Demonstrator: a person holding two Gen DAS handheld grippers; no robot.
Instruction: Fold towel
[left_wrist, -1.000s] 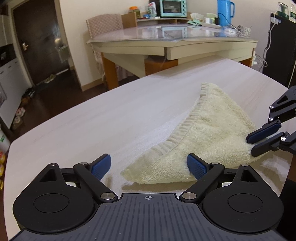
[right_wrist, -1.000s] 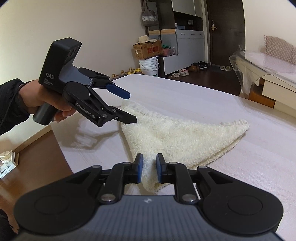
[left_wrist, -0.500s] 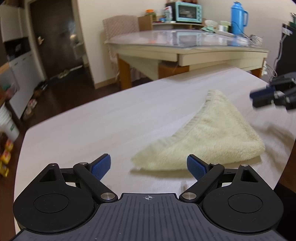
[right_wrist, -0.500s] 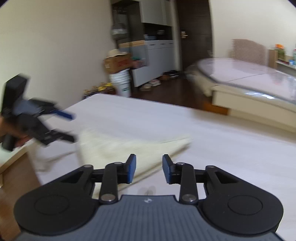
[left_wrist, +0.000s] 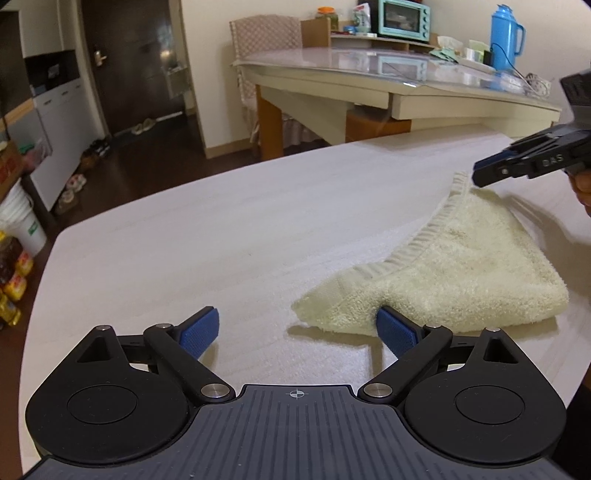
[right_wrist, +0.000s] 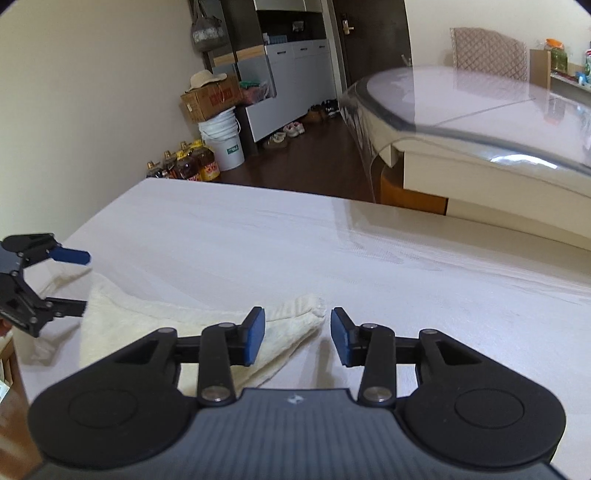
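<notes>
— Surface (left_wrist: 221, 229) first: what's on it?

— Pale wood grain, broad, and the only thing lying on it is the towel (left_wrist: 461, 273). It is cream terry, folded into a rough triangle, flat on the surface toward my right side. One ribbed hem runs along its upper-left edge, and the thick folded edge faces me.

— And from the other camera?

— From the right wrist the same towel (right_wrist: 147, 325) stretches from the left edge toward the middle, with its pointed corner ending just ahead of my right tool (right_wrist: 293, 334).

— What are your tools doing?

— My left tool (left_wrist: 297, 332) has its jaws spread wide with nothing between them. Its right-hand pad (left_wrist: 397, 334) sits just at the near corner of the towel; I cannot tell whether it touches. My right tool's jaws have just been opening. They stand partly apart, and the towel's tip lies in front of the gap, not pinched by the pads.

— Can each tool see the other?

— Yes. In the left wrist view the right tool (left_wrist: 495, 168) hovers over the towel's far point, seen edge-on.
</notes>
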